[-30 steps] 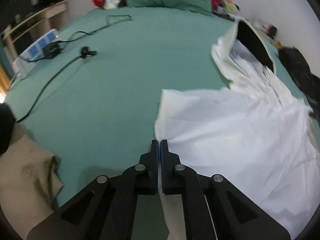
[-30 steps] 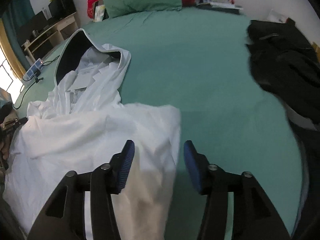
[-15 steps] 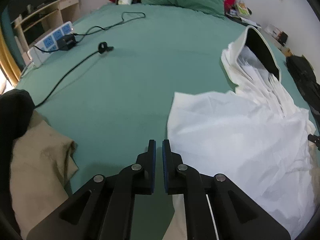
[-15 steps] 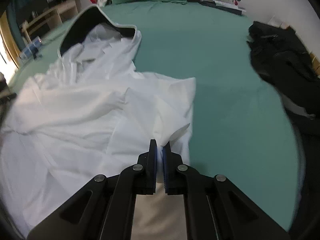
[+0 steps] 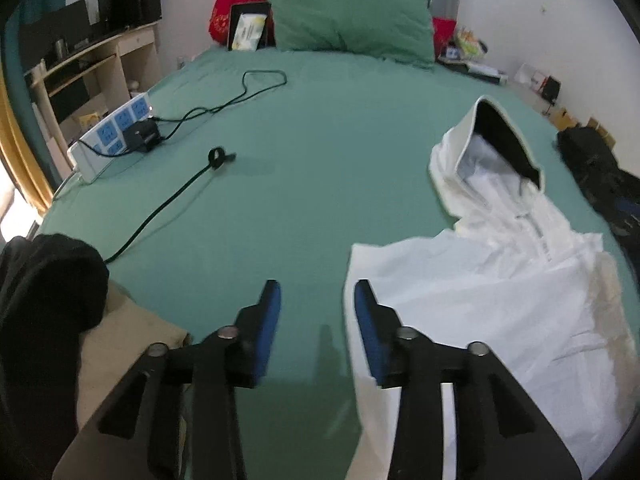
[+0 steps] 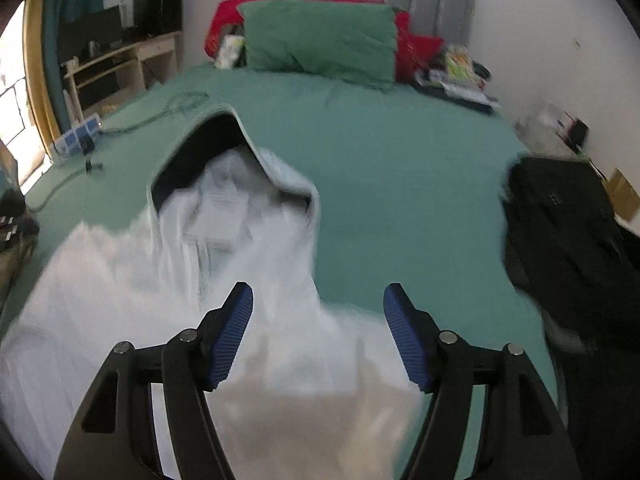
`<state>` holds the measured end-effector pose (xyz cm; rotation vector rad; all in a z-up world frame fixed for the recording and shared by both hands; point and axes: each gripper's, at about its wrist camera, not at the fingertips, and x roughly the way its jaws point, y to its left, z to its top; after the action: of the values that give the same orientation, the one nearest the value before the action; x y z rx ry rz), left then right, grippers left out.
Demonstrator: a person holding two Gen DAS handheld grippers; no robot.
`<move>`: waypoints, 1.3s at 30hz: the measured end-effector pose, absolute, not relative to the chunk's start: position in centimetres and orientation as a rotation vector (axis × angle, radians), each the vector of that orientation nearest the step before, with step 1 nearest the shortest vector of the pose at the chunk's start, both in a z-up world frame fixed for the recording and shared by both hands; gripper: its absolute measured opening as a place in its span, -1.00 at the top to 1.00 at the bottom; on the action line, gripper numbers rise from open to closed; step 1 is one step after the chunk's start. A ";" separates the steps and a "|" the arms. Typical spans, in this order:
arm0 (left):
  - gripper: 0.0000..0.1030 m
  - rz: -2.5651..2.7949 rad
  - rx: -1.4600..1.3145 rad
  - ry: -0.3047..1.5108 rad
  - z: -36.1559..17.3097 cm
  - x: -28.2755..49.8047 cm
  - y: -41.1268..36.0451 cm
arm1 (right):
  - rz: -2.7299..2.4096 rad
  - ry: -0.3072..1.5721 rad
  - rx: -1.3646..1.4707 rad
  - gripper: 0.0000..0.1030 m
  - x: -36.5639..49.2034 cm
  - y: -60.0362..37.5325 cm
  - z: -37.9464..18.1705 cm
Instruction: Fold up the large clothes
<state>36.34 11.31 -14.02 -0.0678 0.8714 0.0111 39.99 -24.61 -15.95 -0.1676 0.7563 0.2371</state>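
The right wrist view is smeared with motion blur, so the folds of the white hoodie [image 6: 224,280] run together there, and its lower part is cut off behind the gripper and the picture's edge. In the left wrist view the hoodie [image 5: 500,304] is sharper but runs out of frame at the right and bottom; its hood [image 5: 492,140] lies open toward the pillow [image 5: 348,16], dark lining showing. The hoodie lies spread on the green bed [image 5: 320,160], well apart from the black garment [image 6: 572,240] at the bed's right side, which is half out of view. At the left edge a dark cloth [image 5: 44,292] over a tan one [image 5: 124,352] is too cropped to identify. The left gripper [image 5: 316,300] has just been opening: its fingers stand apart with only bedsheet between them, the right one at the hoodie's edge without pressing it. The right gripper [image 6: 318,304] has just been opening too, fingers wide apart above the hoodie, gripping nothing. A power strip [image 5: 112,136] and cable [image 5: 168,204] lie on the bed's left side.
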 end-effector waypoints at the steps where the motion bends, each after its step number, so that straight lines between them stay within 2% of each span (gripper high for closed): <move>1: 0.12 -0.003 -0.072 0.864 -13.7 36.4 11.3 | 0.246 0.739 -0.168 -0.32 41.3 -23.5 -15.7; 4: 0.00 -0.011 -0.069 0.843 -13.3 36.9 11.3 | 0.254 0.713 -0.219 -0.32 45.4 -19.5 -15.7; 12: -0.02 0.080 -0.165 0.859 -14.5 37.7 14.2 | 0.284 0.710 -0.403 -0.32 53.0 -11.3 -18.2; 13: -0.02 0.094 -0.159 0.864 -14.7 37.8 14.4 | 0.293 0.717 -0.407 -0.27 53.5 -10.8 -18.7; 14: -0.02 0.105 -0.158 0.871 -14.8 37.8 14.6 | 0.313 0.720 -0.409 -0.12 53.9 -10.5 -19.1; 15: -0.02 0.111 -0.163 0.875 -14.9 37.8 14.7 | 0.340 0.729 -0.422 0.70 54.1 -10.3 -19.7; 16: -0.02 0.113 -0.172 0.881 -15.1 37.8 14.9 | 0.366 0.761 -0.469 0.94 54.1 -9.8 -20.6; 21: -0.02 0.102 -0.180 0.884 -14.8 37.8 14.5 | 0.397 0.731 -0.710 0.94 47.7 -9.5 -21.5; 27: -0.02 0.064 -0.156 0.898 -14.0 36.0 13.1 | 0.452 0.819 -0.764 0.92 40.8 -12.3 -22.2; 30: -0.02 0.054 -0.131 0.916 -13.8 34.7 12.2 | 0.576 0.878 -0.713 0.66 39.1 -12.6 -23.0; 32: -0.02 0.044 -0.148 0.915 -13.4 34.4 11.9 | 0.644 0.916 -0.625 0.35 38.7 -13.1 -22.8; 34: -0.02 0.035 -0.135 0.884 -12.9 34.5 11.8 | 0.649 0.970 -0.549 -0.14 39.0 -13.7 -22.6; 39: -0.02 0.107 -0.026 0.878 -13.8 35.5 11.9 | 0.666 0.983 -0.428 -0.20 39.9 -15.4 -18.9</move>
<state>35.45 11.93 -13.84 -0.0263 0.8782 0.1072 39.85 -15.43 -18.90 -0.4277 0.9825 0.6656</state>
